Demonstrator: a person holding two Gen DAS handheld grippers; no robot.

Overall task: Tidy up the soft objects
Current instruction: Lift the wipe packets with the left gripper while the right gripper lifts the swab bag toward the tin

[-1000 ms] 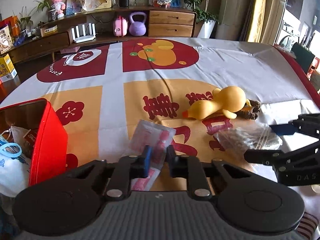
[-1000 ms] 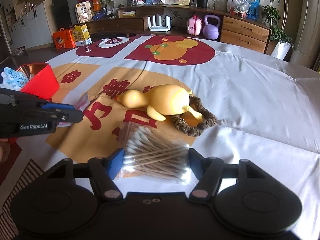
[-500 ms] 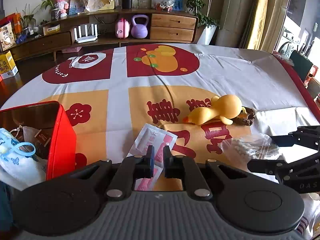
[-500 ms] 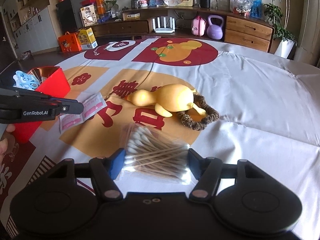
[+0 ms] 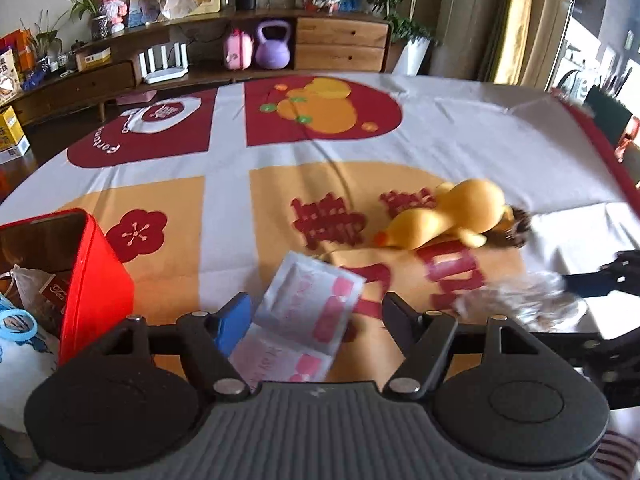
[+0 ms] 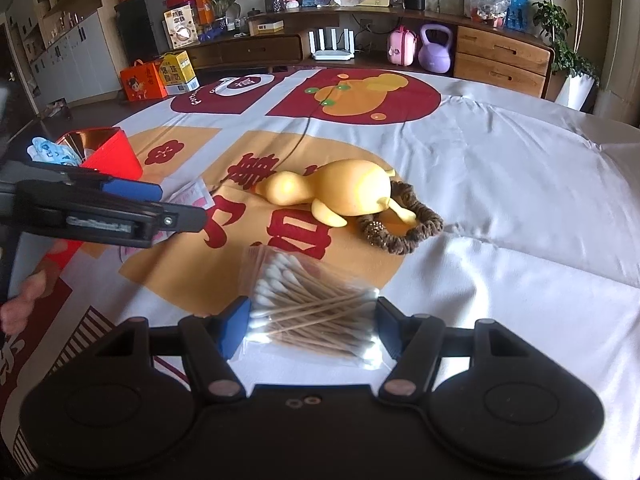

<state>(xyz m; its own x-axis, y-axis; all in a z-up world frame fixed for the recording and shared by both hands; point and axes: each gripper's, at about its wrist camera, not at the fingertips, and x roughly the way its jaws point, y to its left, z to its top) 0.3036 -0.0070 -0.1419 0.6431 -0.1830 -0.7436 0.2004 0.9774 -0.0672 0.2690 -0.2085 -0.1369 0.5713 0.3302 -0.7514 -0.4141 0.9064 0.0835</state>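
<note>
Soft odds and ends lie spread over a festive red-and-gold cloth on the tabletop [image 6: 520, 184], w/ a red tin [image 5: 96, 272] at the left edge apparently serving as the drop-off: it already holds a tea-bag sachet and a blue-printed pouch, so sorting looks partly done.

The left hand-held gripper [image 5: 316, 316] has just been opening; its jaws now stand wide apart and released, w/ a pink-and-white sachet strip [image 5: 308, 316] lying between them on the cloth. The blue pad sits just beside the strip's edge; no pad presses on it, and the frames can't settle whether it is being let go or lined up for a fresh grasp.

The right hand-held gripper [image 6: 310, 326] straddles a clear packet of cotton swabs [image 6: 316, 312], jaws set about packet-wide. The left pad seems to touch the packet's edge, the right one sits at its far side; whether they actually clamp it, I cannot tell.

Still out on the cloth, approx. mid-table: a yellow gourd-shaped squeeze toy [image 6: 336, 194], resting partly on a brown scrunchie [image 6: 404, 232], both well apart from the tin.
</note>
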